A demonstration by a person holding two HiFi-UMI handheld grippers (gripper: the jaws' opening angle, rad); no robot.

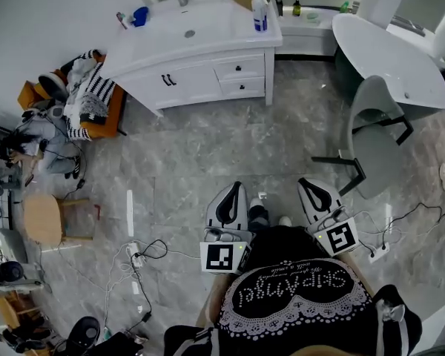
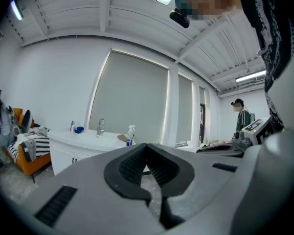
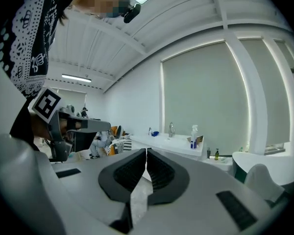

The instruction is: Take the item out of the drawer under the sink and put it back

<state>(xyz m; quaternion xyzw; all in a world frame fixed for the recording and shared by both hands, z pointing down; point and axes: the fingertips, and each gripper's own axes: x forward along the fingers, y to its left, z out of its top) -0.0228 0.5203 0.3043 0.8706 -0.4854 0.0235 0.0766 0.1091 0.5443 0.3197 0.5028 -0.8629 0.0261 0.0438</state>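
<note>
Standing: well apart from the sink cabinet [image 1: 185, 80], both claws carried low by the body, probably because the approach is not yet made.
Left claw [image 1: 230, 197]: tips together, nothing between them.
Right claw [image 1: 314, 193]: tips together, empty.
Drawers [image 1: 239, 68]: closed; the item is unseen, presumably inside.
Next: likely walking up and opening a claw for a handle.
</note>
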